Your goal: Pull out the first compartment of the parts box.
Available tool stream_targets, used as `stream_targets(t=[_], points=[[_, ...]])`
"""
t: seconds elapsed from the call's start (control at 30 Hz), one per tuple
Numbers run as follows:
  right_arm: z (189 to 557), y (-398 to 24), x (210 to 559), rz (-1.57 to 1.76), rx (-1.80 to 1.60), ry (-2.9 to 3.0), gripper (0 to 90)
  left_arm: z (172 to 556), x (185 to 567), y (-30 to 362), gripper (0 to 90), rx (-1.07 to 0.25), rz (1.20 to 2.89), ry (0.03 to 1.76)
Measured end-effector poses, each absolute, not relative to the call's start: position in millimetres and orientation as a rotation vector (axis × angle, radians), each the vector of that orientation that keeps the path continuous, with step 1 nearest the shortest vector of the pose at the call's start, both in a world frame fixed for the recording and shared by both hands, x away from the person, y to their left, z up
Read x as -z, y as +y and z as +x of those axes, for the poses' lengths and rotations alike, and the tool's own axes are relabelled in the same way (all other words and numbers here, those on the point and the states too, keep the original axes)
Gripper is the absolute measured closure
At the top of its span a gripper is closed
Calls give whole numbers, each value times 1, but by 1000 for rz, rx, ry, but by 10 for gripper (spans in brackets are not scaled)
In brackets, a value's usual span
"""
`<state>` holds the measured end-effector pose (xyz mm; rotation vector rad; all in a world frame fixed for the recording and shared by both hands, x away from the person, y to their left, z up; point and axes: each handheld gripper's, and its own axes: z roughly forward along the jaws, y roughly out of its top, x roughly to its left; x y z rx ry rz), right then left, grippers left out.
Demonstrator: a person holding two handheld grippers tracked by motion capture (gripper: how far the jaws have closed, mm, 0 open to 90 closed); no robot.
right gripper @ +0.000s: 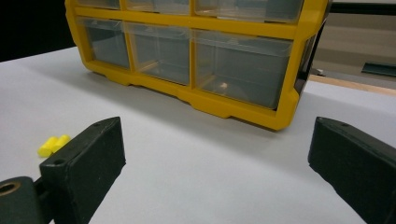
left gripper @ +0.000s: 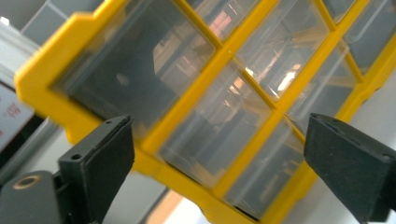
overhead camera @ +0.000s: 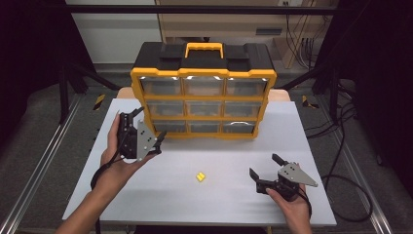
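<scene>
A yellow and black drawer cabinet (overhead camera: 203,95) with clear drawers stands at the back of the white table (overhead camera: 160,195). A small yellow piece (overhead camera: 200,176) lies on the table in front of it, and also shows in the right gripper view as the yellow piece (right gripper: 53,144). My left gripper (overhead camera: 150,124) is lifted and open beside the cabinet's lower left corner; its jaws frame the cabinet (left gripper: 219,93) with nothing between them. My right gripper (overhead camera: 265,165) rests low at the front right, open and empty, pointing toward the cabinet (right gripper: 196,51).
Metal rails run along both sides of the table. Cables (overhead camera: 341,146) hang off the right side. A wooden cupboard (overhead camera: 229,19) stands behind the cabinet. Bare table surface lies between the two grippers.
</scene>
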<state>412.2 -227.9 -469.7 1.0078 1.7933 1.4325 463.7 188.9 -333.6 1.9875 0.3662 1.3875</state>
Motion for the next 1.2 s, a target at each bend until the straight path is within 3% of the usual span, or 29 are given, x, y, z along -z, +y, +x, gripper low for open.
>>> stream_targets(t=[0.47,0.67,1.2], points=[[412,-228,469,994,-1419,1799,39,484,309,172,151,-1672,2005,287],[412,-228,468,992,-1425,1798,36,486,307,171,215,-1793,1967,285],[411,-229,468,989,-1429,1811,38,488,305,170,509,-1960,1987,147]])
